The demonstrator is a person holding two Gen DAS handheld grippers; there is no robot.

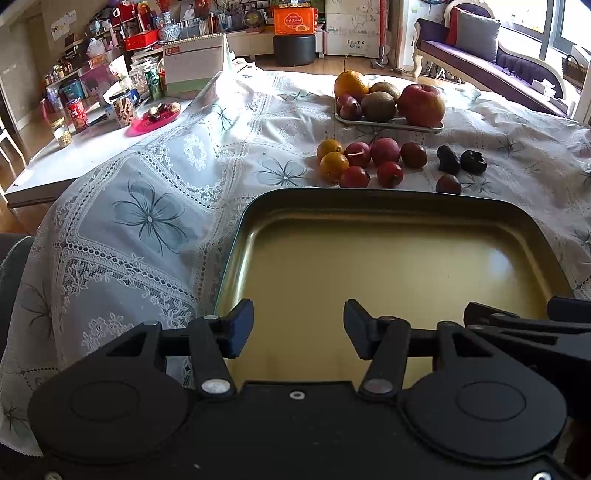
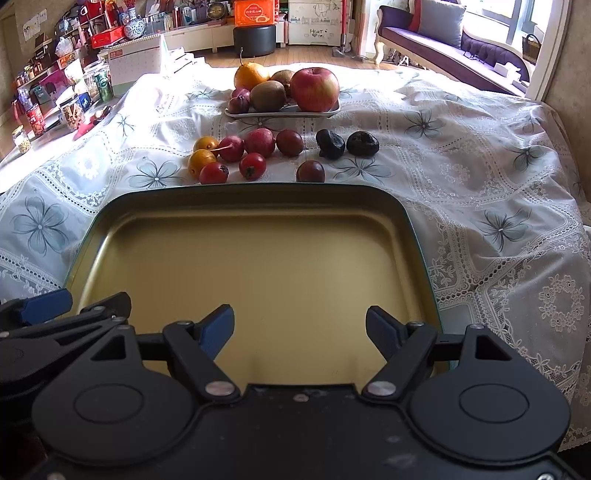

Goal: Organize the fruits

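Both tools, left tool (image 1: 298, 328) and right tool (image 2: 300, 332), hang open and empty over my tray (image 2: 258, 206). Nothing is sorted yet, I judge; next I reach for the loose fruits (image 2: 255, 155).

lace tablecloth (image 2: 480, 155), purple sofa (image 2: 436, 40), black stool (image 2: 255, 40), blue-white vase (image 2: 133, 26)

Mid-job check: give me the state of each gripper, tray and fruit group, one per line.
left gripper: open, empty
right gripper: open, empty
gold tray: empty
white tray: holds large fruit
loose small fruits: on the tablecloth, not in either tray
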